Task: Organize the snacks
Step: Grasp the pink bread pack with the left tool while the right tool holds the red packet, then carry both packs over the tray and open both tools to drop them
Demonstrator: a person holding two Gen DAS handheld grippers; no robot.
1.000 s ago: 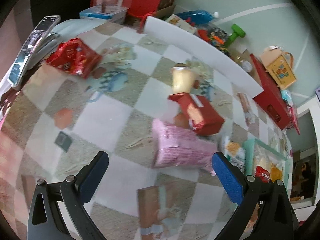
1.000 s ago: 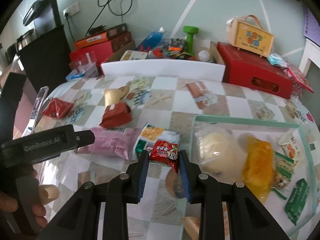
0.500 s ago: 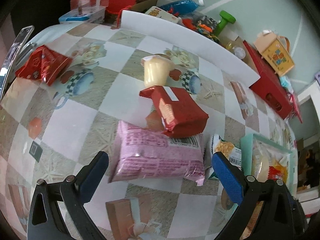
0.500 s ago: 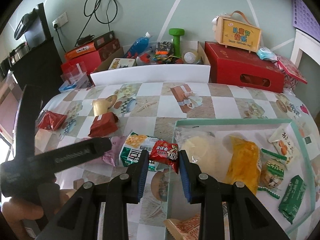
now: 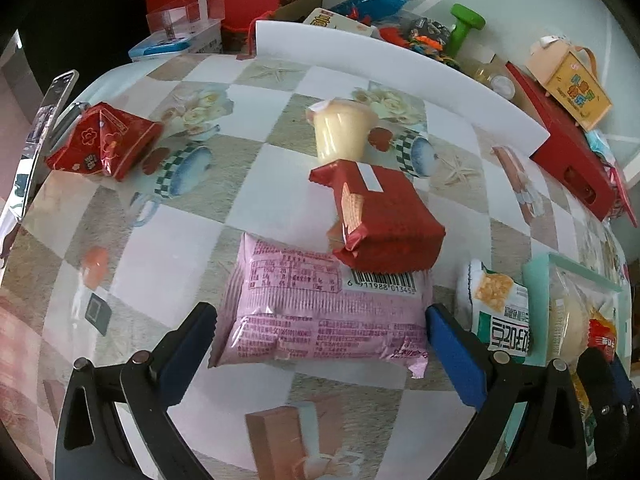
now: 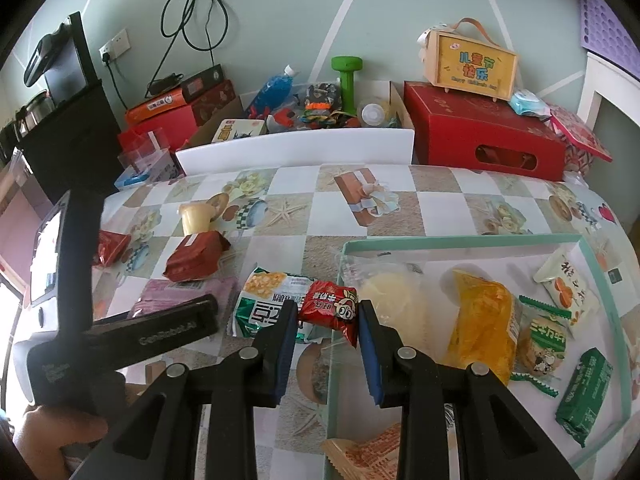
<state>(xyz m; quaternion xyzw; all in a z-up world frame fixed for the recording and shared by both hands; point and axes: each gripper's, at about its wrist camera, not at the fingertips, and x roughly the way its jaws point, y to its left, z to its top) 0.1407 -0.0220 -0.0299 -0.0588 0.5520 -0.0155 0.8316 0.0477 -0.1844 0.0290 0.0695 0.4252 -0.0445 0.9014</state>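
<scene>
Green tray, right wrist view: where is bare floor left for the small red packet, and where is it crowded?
Bare floor: the tray's far strip, behind the pale bun and orange bag, and its near middle. Crowded: the right side, around the green packets.

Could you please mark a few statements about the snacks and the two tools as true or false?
1. The right tool grips a small red snack packet. True.
2. The left tool is shut on the pink snack bag. False: its jaws stand open on either side of the bag.
3. The dark red wrapped biscuit pack overlaps the pink bag's edge. True.
4. The pale yellow pudding cup sits inside the teal-rimmed tray. False: it lies on the checked tablecloth.
</scene>
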